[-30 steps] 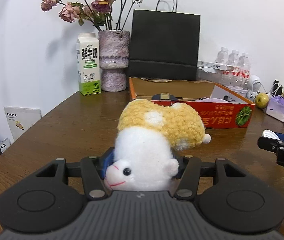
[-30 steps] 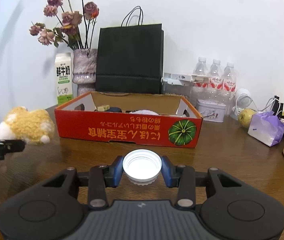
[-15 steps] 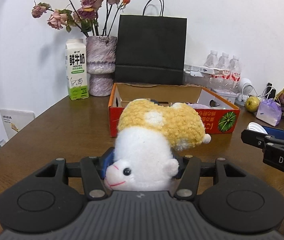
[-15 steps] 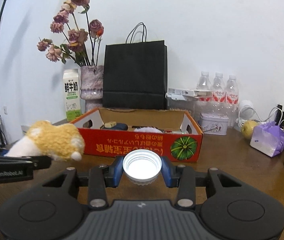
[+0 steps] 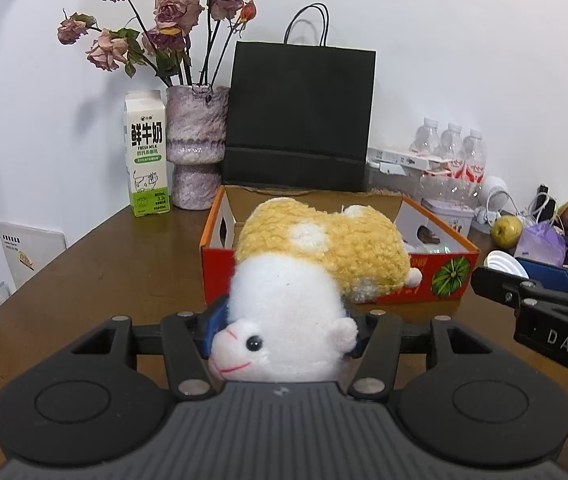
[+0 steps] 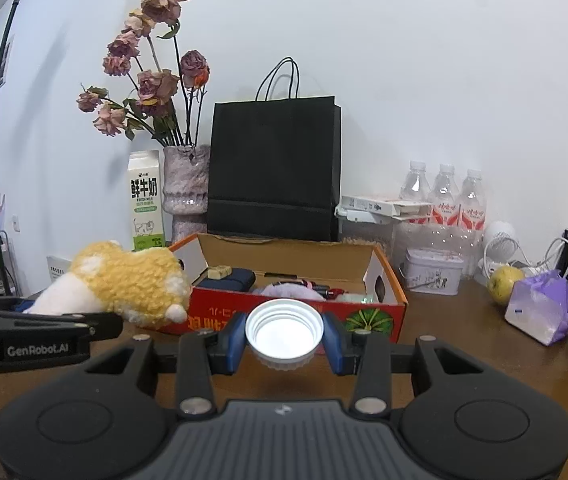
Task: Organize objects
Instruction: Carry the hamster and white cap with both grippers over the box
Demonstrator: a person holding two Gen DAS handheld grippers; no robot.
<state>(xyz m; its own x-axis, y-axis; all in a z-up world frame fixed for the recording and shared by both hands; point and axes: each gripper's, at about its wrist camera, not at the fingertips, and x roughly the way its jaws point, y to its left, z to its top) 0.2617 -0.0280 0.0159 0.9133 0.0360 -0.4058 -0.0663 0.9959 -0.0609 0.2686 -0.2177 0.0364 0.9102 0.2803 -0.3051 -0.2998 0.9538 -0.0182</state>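
Observation:
My left gripper is shut on a plush hamster toy, yellow and white, held above the table in front of the red cardboard box. The toy also shows in the right wrist view at the left. My right gripper is shut on a white plastic lid, held above the table before the box. The box holds a dark blue case, a purple fluffy thing and pens. The lid shows in the left wrist view.
Behind the box stand a black paper bag, a vase of dried roses and a milk carton. To the right are water bottles, a tin, an apple and a purple bag.
Both grippers have risen and moved toward the box, keeping their loads. The box now lies lower in both views and its inside shows.

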